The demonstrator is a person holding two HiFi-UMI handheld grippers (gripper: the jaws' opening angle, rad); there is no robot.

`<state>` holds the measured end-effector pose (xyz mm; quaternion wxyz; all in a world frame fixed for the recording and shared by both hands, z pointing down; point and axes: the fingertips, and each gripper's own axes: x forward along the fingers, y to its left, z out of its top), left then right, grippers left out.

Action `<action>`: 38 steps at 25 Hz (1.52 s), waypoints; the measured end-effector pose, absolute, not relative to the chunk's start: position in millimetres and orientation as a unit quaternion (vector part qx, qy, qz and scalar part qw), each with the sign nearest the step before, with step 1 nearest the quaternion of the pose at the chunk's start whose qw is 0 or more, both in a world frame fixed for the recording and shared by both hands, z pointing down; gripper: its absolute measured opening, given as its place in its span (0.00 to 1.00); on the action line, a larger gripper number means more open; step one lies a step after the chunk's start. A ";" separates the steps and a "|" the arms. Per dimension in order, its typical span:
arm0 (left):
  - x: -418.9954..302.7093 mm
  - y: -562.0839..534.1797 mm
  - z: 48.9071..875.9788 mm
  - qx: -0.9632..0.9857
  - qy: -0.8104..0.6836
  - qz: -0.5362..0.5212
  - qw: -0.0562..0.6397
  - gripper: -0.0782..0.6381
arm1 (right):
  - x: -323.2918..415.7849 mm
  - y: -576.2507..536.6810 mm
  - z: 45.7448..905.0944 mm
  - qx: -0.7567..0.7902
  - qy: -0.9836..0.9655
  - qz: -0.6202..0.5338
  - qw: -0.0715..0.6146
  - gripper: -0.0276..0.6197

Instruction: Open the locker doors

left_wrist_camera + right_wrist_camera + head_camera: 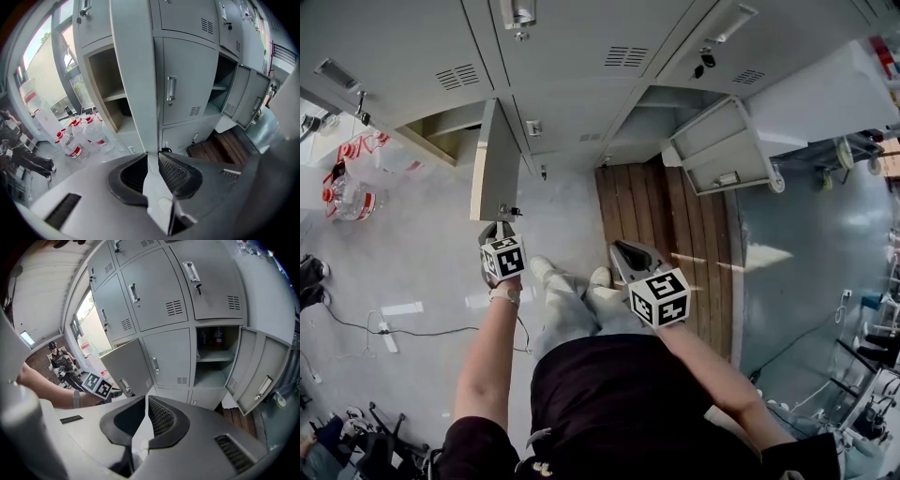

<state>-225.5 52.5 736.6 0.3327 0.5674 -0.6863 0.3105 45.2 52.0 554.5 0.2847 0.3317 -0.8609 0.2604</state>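
Note:
A bank of grey lockers (581, 66) fills the top of the head view. One lower door (494, 159) stands swung out toward me, with an open compartment (441, 127) behind it. My left gripper (500, 230) is at that door's free edge by its latch. In the left gripper view the door's edge (136, 70) runs straight between the jaws of the left gripper (152, 155), and they grip it. My right gripper (625, 253) hangs lower right, shut on nothing (144, 400), and faces a closed door (166, 357). Two doors at the right (727, 145) hang open.
Large water bottles (352, 197) stand on the floor left of the lockers. A wooden platform (666, 225) lies in front of the right lockers. A cable and power strip (389, 330) cross the floor at left. A person (58, 362) stands far left.

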 end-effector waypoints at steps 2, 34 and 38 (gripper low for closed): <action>-211.2 51.3 737.0 0.573 -0.683 0.313 0.328 0.23 | 60.6 54.9 555.0 0.338 -0.858 0.263 0.283 0.11; -56.3 -29.3 732.0 0.664 -0.604 0.336 0.283 0.17 | 220.7 58.6 554.3 0.482 -0.785 0.312 0.232 0.11; -54.9 -25.6 734.1 0.665 -0.596 0.341 0.293 0.17 | 223.1 55.1 552.7 0.488 -0.782 0.314 0.226 0.11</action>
